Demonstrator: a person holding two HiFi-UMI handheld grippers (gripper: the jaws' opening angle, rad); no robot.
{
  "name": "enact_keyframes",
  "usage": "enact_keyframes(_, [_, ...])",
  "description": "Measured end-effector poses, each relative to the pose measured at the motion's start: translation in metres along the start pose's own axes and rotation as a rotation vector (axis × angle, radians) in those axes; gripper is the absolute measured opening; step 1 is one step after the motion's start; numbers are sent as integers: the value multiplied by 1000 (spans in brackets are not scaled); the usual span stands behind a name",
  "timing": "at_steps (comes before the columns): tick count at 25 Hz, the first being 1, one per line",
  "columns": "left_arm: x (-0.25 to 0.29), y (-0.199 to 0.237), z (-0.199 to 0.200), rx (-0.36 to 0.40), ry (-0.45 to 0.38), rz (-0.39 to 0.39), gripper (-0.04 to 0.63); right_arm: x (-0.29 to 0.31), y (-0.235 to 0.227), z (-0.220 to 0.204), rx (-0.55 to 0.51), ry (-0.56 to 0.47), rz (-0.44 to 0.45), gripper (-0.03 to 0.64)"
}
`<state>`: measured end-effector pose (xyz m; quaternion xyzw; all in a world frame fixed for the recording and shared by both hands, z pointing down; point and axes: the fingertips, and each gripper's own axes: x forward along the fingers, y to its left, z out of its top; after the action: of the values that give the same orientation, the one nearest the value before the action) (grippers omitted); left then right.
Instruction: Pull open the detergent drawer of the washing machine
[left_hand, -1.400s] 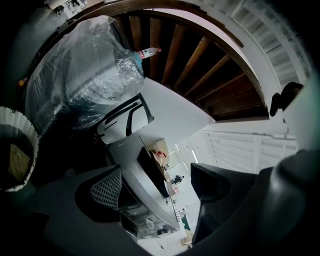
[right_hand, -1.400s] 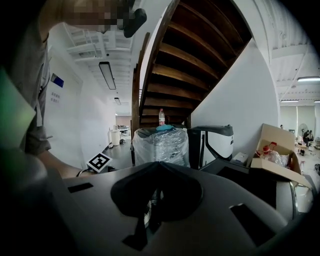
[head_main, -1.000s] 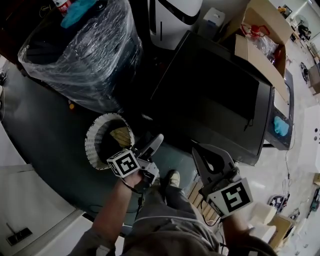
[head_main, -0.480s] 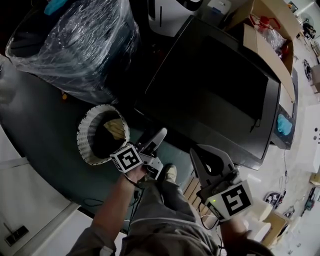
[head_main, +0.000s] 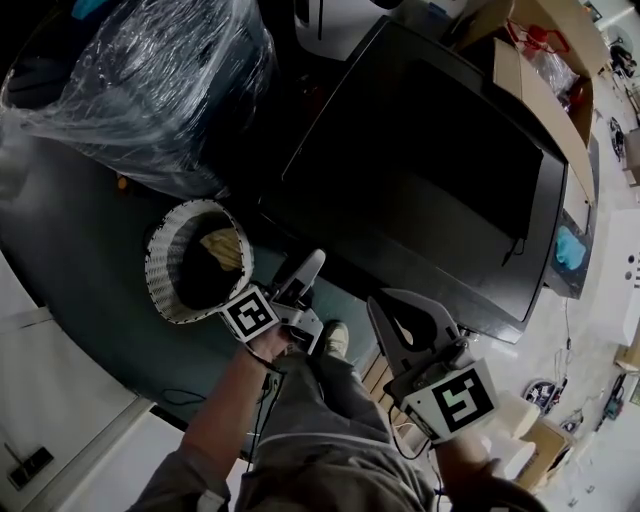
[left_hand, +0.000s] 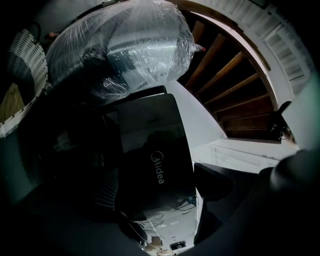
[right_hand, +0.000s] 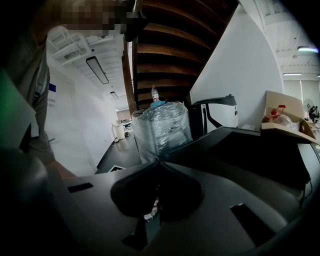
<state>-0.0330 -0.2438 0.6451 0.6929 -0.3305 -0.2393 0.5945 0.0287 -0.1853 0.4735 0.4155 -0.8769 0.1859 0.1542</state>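
We find the left gripper (head_main: 298, 285) with jaws wide, lately opening, nothing between them; we judge it is readying for the drawer. The washing machine (left_hand: 159, 150) lies straight ahead of those jaws, apart; its detergent drawer is lost in the dark. On the right gripper (head_main: 380, 308) the jaws meet, empty and spare.

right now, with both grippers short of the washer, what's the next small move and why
Probably ease the left gripper forward toward the front of the washing machine. Its jaws have just been opening with nothing between them, and it faces the dark front panel from a gap away. The detergent drawer can't be made out yet, so go slowly. The right gripper is shut.
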Motion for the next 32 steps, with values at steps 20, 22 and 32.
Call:
enact_keyframes(20, [0,-3,3,-8,-45,-49,442,-5,12,-11,33,-3,8,31])
enact_keyframes(22, [-6,-4,2,-11,-45,-49,440,-8,15,-11,33,-3,7,31])
enact_keyframes(32, [-54,-4,-11,-26,-38,-36,437,-24,32,-14,37,-1,9,31])
